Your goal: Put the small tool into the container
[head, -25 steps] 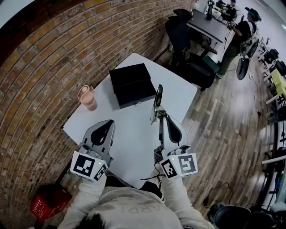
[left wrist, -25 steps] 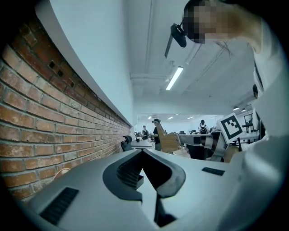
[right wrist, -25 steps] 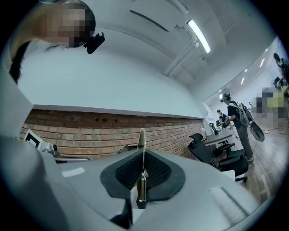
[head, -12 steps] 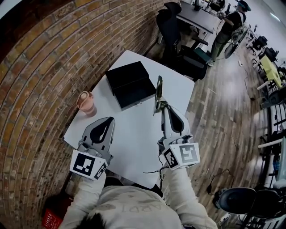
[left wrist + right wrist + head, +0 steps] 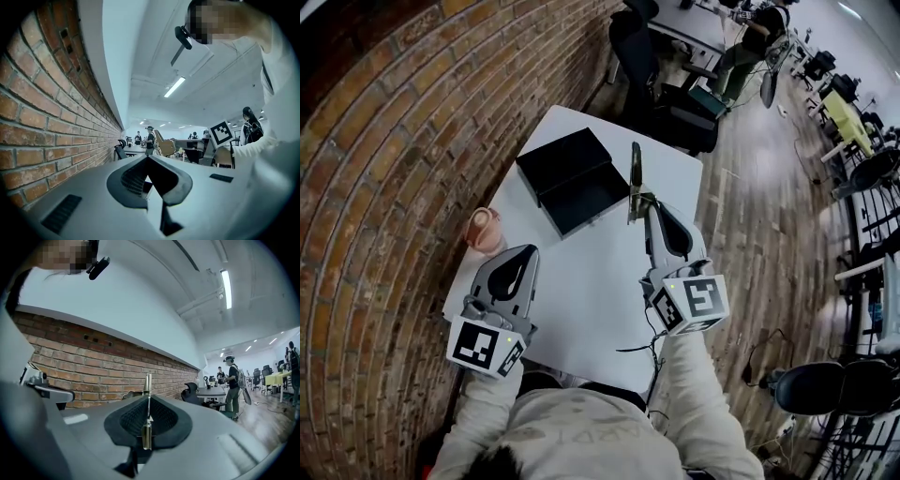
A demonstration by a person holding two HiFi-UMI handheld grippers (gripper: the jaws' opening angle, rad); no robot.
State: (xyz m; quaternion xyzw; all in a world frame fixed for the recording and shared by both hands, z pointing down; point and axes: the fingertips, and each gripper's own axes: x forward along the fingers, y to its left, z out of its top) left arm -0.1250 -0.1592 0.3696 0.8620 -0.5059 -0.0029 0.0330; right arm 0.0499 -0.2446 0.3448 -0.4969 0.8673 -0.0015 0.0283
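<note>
A black box-shaped container (image 5: 572, 180) lies at the far side of the white table (image 5: 581, 281). My right gripper (image 5: 639, 210) is shut on the small tool (image 5: 635, 173), a thin metal piece that sticks out past the jaws, just right of the container's right edge. In the right gripper view the small tool (image 5: 148, 383) stands upright, clamped between the closed jaws of the right gripper (image 5: 147, 401). My left gripper (image 5: 530, 253) hovers over the table's near left part, shut on nothing. The left gripper (image 5: 149, 157) shows its jaws meeting at the tip.
A pink lidded cup (image 5: 485, 231) stands near the table's left edge, by the brick wall (image 5: 384, 141). Black office chairs (image 5: 675, 98) sit beyond the table's far corner. The table's right edge drops to the wooden floor (image 5: 750, 225).
My right gripper has carried the small tool forward, along the container's right side. The left gripper has held its place. The head view has swung slightly.
</note>
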